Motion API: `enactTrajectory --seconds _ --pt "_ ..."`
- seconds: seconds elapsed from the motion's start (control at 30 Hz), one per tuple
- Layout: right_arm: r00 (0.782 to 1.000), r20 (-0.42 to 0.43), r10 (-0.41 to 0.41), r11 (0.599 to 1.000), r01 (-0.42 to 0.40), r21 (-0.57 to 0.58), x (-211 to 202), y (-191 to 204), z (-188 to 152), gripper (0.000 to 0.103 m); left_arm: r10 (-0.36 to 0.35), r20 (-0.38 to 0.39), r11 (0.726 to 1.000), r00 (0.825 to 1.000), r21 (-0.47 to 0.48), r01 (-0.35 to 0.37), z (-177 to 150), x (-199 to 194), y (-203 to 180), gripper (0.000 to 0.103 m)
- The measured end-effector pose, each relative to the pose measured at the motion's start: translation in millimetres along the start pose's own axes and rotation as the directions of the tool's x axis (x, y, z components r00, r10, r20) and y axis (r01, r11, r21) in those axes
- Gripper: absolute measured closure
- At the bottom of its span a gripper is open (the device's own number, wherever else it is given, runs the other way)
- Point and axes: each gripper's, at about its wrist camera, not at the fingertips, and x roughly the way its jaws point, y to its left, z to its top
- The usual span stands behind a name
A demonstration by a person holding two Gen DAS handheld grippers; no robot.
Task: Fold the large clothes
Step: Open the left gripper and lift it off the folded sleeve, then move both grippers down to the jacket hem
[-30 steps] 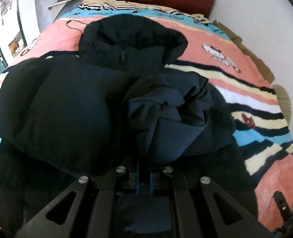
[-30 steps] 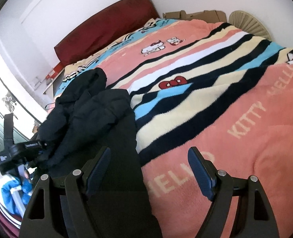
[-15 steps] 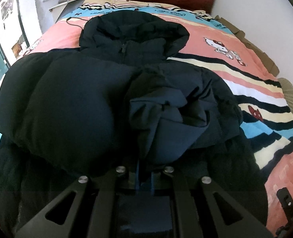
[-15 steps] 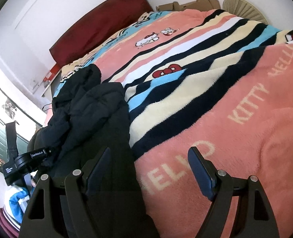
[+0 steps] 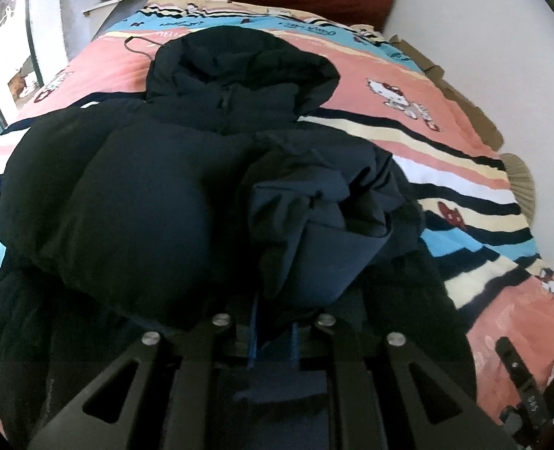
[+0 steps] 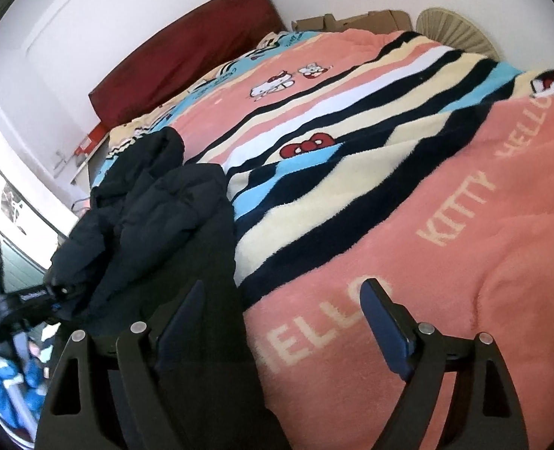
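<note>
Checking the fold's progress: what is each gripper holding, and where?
Left gripper pinches a bunched fold of the jacket, jaws opening. Right gripper holds nothing, jaws opening.

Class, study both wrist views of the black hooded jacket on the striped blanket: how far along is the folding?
Done: the jacket lies on the blanket, hood towards the headboard, one sleeve drawn across the chest.
In hand: the left gripper has sleeve fabric between its jaws, which are opening; the right gripper hangs open, over the jacket's edge.
Left: the bundle looks bulky and loose, so tidier folds remain.

Bright daylight, fisheye-warped edges, dark corners, soft focus
</note>
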Motion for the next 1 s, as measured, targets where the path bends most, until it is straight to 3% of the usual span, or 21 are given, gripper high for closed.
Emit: enactTrajectory --seconds 0.27,0.33,0.4,0.53,0.77,1.0 --pt "0.997 0.021 -0.078 0.994 0.08 -0.077 -12 9 -2 0.018 -0.037 -0.012 0.999 0.999 0.011 0.037 3 1 1 0.083" --pt "0.995 0.023 -0.096 0.992 0.098 -0.081 -16 10 -3 0.018 -0.057 -0.014 0.998 0.998 0.016 0.057 1 0 3 0.061" --pt "0.993 0.024 -0.112 0.989 0.113 -0.091 -19 14 -6 0.018 -0.049 -0.003 0.998 0.999 0.034 0.049 -1 -3 2 0.051" --pt "0.992 0.023 -0.122 0.985 0.124 -0.12 -24 26 -11 0.018 -0.04 0.02 0.997 0.999 0.067 0.038 -1 -10 -6 0.043" --pt "0.989 0.047 -0.137 0.973 0.144 -0.179 -43 48 -17 0.018 -0.102 0.052 0.986 0.993 0.136 0.094 -11 -38 -8 0.041" --pt "0.992 0.059 -0.115 0.96 0.126 -0.252 -51 86 -17 0.018 -0.089 0.091 0.989 0.992 0.127 0.077 -10 -67 47 0.041"
